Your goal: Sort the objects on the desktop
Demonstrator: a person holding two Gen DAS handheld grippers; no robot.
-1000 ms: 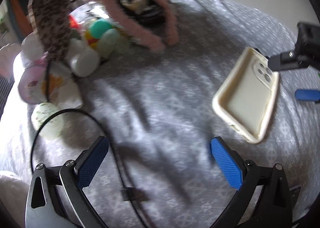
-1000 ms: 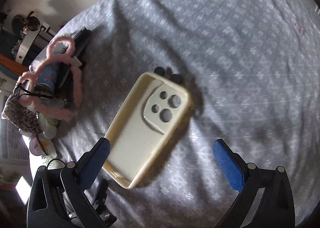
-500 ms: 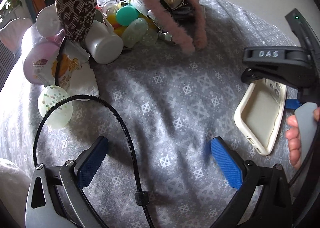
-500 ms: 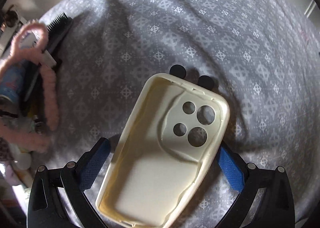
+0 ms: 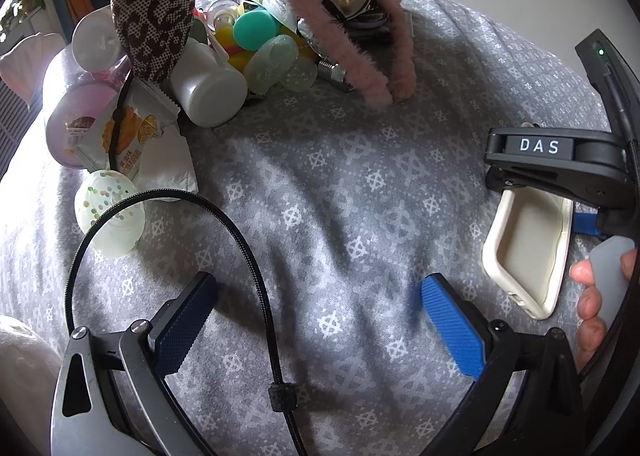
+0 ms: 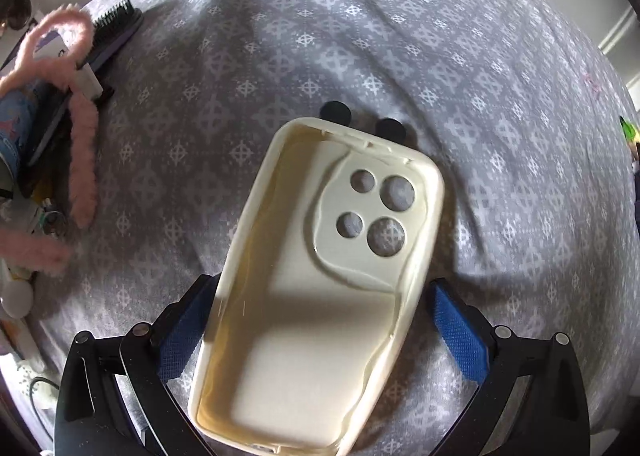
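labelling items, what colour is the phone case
Cream phone case, clearest in the right wrist view.

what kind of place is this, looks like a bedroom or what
Probably a home, not certainly a bedroom: a table under a grey patterned cloth, heaped with toiletries like a white bottle and hairbrush, plus a phone case.

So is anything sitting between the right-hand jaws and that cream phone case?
Nothing visible. The phone case already lies between the open right gripper blue pads, on bare grey cloth.
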